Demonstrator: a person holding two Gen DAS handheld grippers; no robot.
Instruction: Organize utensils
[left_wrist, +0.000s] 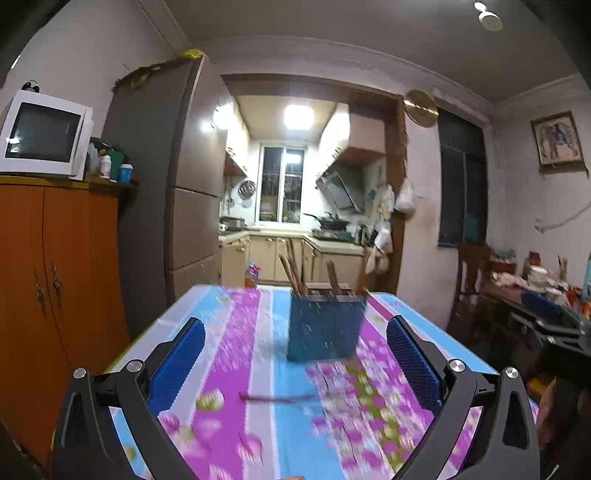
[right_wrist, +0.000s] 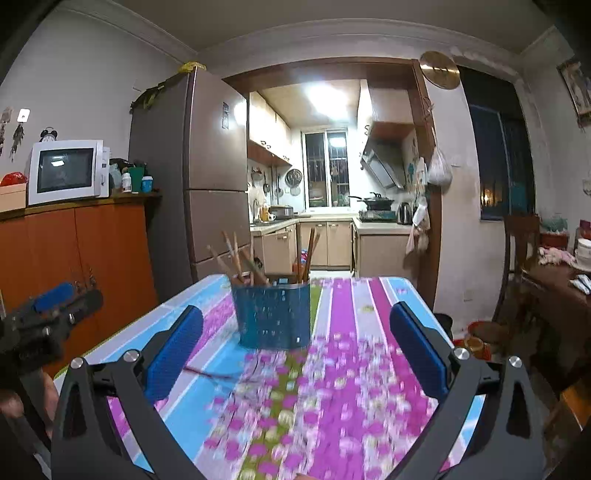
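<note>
A blue perforated utensil holder (left_wrist: 323, 328) stands on the striped, flowered tablecloth (left_wrist: 258, 435) with several brown chopsticks (left_wrist: 291, 273) upright in it. A loose chopstick (left_wrist: 277, 398) lies flat on the cloth in front of it. My left gripper (left_wrist: 295, 354) is open and empty, just short of the holder, above the loose chopstick. In the right wrist view the holder (right_wrist: 273, 317) stands ahead, a loose chopstick (right_wrist: 210, 374) lies at the lower left, and my right gripper (right_wrist: 295, 350) is open and empty. The left gripper (right_wrist: 55, 306) shows at that view's left edge.
An orange cabinet (left_wrist: 55, 295) with a microwave (left_wrist: 44, 136) stands left of the table, a tall fridge (left_wrist: 177, 184) beyond it. A dark chair and cluttered side table (left_wrist: 524, 295) stand to the right. The kitchen doorway lies behind the table's far edge.
</note>
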